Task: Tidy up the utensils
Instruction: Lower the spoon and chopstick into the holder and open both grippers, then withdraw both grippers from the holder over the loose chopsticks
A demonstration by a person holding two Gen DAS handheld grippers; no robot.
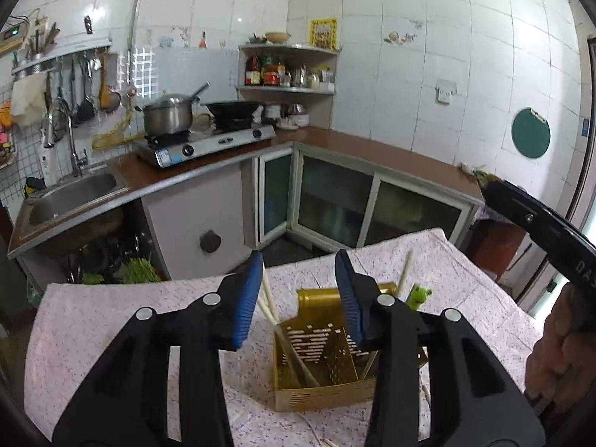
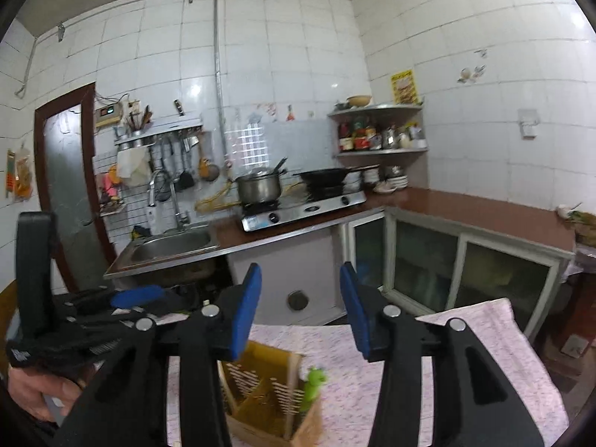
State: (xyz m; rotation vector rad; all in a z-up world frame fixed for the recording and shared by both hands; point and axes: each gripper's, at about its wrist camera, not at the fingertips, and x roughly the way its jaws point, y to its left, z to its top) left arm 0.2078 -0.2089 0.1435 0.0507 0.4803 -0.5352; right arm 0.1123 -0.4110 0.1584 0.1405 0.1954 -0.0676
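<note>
A gold slotted utensil holder (image 1: 320, 357) stands on the floral tablecloth (image 1: 111, 320). Pale chopsticks (image 1: 270, 305) lean in its left compartment, and another chopstick (image 1: 404, 272) sticks up at its right. A green frog-topped utensil (image 1: 419, 296) stands in its right side. My left gripper (image 1: 300, 294) is open and empty just above the holder. In the right wrist view the holder (image 2: 264, 395) and the frog utensil (image 2: 314, 383) sit below my right gripper (image 2: 301, 309), which is open and empty. The left gripper (image 2: 138, 296) shows at its left.
A loose chopstick (image 1: 426, 391) lies on the cloth right of the holder. Beyond the table's far edge are the sink (image 1: 70, 193), a gas stove (image 1: 208, 141) with a pot and a wok, a corner shelf (image 1: 287, 67) and glass-door cabinets (image 1: 335, 201).
</note>
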